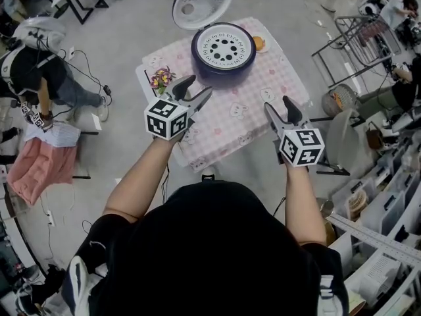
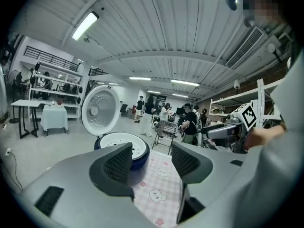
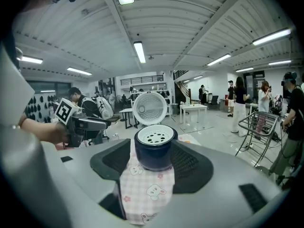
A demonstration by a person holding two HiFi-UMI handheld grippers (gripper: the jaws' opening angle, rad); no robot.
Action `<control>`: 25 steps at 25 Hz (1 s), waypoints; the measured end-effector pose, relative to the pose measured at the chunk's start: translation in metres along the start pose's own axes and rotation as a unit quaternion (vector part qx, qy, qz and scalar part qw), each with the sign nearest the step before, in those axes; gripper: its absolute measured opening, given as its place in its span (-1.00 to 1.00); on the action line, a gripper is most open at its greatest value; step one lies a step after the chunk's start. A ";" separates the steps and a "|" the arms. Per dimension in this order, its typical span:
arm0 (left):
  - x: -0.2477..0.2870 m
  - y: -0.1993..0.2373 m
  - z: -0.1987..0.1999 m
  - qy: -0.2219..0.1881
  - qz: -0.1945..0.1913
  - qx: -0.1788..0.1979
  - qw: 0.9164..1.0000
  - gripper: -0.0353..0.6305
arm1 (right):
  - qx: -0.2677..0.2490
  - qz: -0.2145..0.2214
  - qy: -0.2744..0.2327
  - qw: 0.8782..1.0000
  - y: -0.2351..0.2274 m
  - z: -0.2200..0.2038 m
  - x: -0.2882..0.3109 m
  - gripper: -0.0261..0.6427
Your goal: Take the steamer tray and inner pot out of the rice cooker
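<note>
A round, dark blue rice cooker (image 1: 222, 68) stands on a pink checked tablecloth (image 1: 245, 114), its domed white lid (image 1: 202, 2) open behind it. A white steamer tray (image 1: 224, 47), pierced with round holes, sits in the cooker's top. In front of the cooker, the left gripper (image 1: 196, 87) and right gripper (image 1: 277, 105) hover, ribbed jaws apart and empty.

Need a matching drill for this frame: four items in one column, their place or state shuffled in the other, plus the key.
1 steamer tray
2 lid
3 flowers
4 left gripper

A jaws apart, nothing between them
B swung open at the far side
C sitting in the rice cooker
D at the table's left edge

Pairs: 1-C; 2-B; 3-D; 4-A
</note>
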State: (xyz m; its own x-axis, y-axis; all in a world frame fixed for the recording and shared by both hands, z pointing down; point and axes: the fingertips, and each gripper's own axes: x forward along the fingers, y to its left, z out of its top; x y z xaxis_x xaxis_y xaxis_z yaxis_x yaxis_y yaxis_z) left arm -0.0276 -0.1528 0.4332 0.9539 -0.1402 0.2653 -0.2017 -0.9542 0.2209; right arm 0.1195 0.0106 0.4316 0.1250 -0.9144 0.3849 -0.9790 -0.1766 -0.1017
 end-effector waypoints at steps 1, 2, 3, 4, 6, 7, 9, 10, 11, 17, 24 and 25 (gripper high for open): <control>-0.001 0.002 0.001 0.000 -0.001 0.000 1.000 -0.10 | 0.001 0.000 -0.001 1.000 0.002 0.002 0.002 -0.10; -0.001 0.004 0.002 0.000 -0.003 0.002 1.000 -0.10 | 0.002 -0.001 -0.002 1.000 0.003 0.005 0.004 -0.10; -0.002 0.006 0.004 -0.001 -0.004 0.003 1.000 -0.10 | 0.002 -0.002 -0.004 1.000 0.003 0.007 0.005 -0.10; -0.002 0.008 0.006 -0.002 -0.005 0.006 1.000 -0.10 | 0.001 -0.003 -0.006 1.000 0.004 0.010 0.006 -0.10; -0.003 0.012 0.011 -0.005 -0.007 0.010 1.000 -0.10 | 0.000 -0.003 -0.010 1.000 0.006 0.015 0.008 -0.09; -0.004 0.013 0.012 -0.006 -0.006 0.011 1.000 -0.10 | -0.001 -0.003 -0.010 1.000 0.008 0.016 0.008 -0.09; -0.006 0.015 0.014 -0.007 -0.006 0.010 1.000 -0.10 | -0.003 -0.001 -0.011 1.000 0.010 0.018 0.010 -0.09; -0.006 0.015 0.015 -0.008 -0.005 0.011 1.000 -0.10 | -0.004 0.001 -0.012 1.000 0.010 0.019 0.011 -0.09; -0.006 0.015 0.016 -0.008 -0.005 0.012 1.000 -0.10 | -0.004 0.002 -0.013 1.000 0.010 0.021 0.012 -0.09; -0.001 0.015 0.017 -0.005 0.005 0.015 1.000 -0.10 | -0.005 0.017 -0.018 1.000 0.003 0.025 0.023 -0.09; 0.022 0.025 0.019 0.000 0.036 0.009 0.999 -0.10 | -0.011 0.047 -0.012 0.999 -0.022 0.032 0.053 -0.09; 0.027 0.026 0.020 0.001 0.040 0.008 0.999 -0.10 | -0.011 0.052 -0.011 0.999 -0.028 0.034 0.059 -0.09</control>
State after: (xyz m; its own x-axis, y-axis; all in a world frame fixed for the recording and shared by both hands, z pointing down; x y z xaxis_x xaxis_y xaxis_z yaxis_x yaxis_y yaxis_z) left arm -0.0031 -0.1870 0.4275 0.9341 -0.2164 0.2841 -0.2747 -0.9437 0.1841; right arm 0.1595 -0.0506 0.4261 0.0254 -0.9350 0.3537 -0.9903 -0.0719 -0.1191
